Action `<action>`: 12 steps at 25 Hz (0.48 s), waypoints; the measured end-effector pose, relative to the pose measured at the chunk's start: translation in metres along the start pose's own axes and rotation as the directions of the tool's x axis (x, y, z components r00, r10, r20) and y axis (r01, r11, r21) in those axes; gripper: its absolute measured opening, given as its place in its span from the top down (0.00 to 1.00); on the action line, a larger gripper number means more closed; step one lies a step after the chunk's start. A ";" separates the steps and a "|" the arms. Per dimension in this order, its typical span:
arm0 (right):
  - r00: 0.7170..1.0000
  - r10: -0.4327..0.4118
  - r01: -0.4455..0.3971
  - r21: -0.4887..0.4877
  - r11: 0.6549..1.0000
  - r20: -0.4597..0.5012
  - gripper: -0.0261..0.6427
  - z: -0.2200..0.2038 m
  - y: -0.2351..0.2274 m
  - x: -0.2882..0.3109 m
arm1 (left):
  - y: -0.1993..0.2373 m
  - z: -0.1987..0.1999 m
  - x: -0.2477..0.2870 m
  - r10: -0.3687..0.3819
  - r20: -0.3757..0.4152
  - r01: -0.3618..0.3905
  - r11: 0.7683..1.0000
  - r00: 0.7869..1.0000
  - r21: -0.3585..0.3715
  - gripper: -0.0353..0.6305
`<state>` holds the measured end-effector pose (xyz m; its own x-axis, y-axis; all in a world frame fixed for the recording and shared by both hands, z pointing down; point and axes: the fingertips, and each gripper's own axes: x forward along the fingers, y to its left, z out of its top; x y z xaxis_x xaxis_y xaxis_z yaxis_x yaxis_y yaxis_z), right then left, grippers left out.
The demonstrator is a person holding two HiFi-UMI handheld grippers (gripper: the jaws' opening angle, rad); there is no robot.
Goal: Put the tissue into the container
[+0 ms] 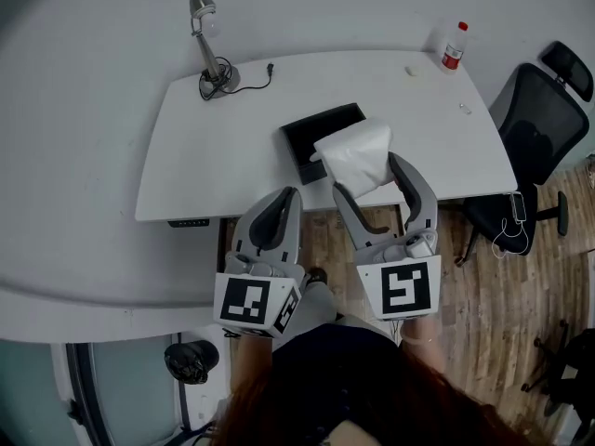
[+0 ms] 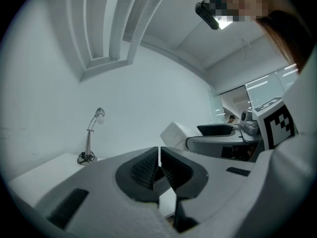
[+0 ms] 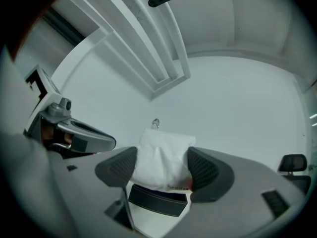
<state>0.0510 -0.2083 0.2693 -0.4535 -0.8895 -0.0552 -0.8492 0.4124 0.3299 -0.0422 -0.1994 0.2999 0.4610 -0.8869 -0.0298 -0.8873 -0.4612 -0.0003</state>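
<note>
A white pack of tissue (image 1: 357,156) (image 3: 163,157) is clamped between the jaws of my right gripper (image 1: 369,177) (image 3: 163,166), held in the air over the front part of the white desk (image 1: 195,147). Just beyond and below it lies the black open container (image 1: 316,133) (image 3: 157,200), partly covered by the tissue. My left gripper (image 1: 293,193) (image 2: 159,166) hangs near the desk's front edge, left of the right one; its jaws are together with nothing between them.
A grey desk lamp (image 1: 210,49) (image 2: 91,138) with a coiled cord stands at the back left of the desk. At the back right corner is a bottle with a red cap (image 1: 453,45). A black office chair (image 1: 535,137) stands to the right on the wooden floor.
</note>
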 end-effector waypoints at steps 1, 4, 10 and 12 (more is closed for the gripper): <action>1.000 0.002 -0.002 -0.002 1.000 -0.006 0.44 -0.002 -0.001 0.005 | 0.003 -0.001 0.004 -0.001 -0.002 0.000 1.000 1.000 -0.001 0.89; 1.000 0.008 -0.009 -0.006 1.000 -0.021 0.45 -0.007 -0.003 0.020 | 0.012 -0.002 0.014 -0.002 -0.006 0.002 1.000 1.000 -0.006 0.89; 0.999 0.018 -0.018 -0.013 1.000 -0.049 0.45 -0.018 -0.004 0.050 | 0.032 -0.006 0.035 -0.009 -0.009 0.009 1.000 1.000 -0.017 0.89; 0.998 0.020 -0.021 -0.016 1.000 -0.067 0.45 -0.023 -0.004 0.059 | 0.038 -0.008 0.042 -0.012 -0.013 0.012 1.000 1.000 -0.023 0.89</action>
<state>0.0342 -0.2672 0.2868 -0.4511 -0.8924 0.0147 -0.8350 0.4278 0.3461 -0.0563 -0.2542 0.3071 0.4719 -0.8815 -0.0171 -0.8812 -0.4722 0.0222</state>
